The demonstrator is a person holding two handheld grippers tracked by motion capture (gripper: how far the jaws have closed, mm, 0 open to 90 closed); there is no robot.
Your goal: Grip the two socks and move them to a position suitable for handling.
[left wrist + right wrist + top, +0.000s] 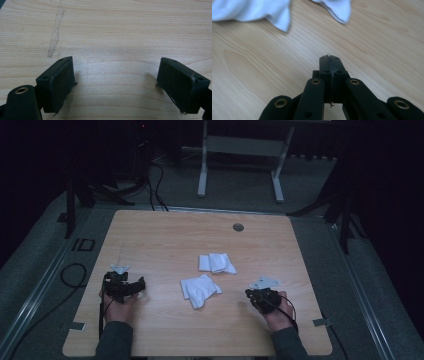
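I'm looking at two crumpled white cloths, soft and creased, lying mid-table on pale grained wood (150,245). The near cloth (200,290) is stretching diagonally; the far cloth (216,263) is running sideways. My right gripper (331,61) is pressing its jaws together on nothing; my left gripper (116,82) is spreading wide over bare wood.

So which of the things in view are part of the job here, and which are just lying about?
In the job:
- near white cloth, crumpled
- far white cloth
- right gripper, jaws shut with nothing between them
- left gripper, jaws open over bare wood

Lying about:
- round grey grommet in the table
- tape mark
- white frame legs behind
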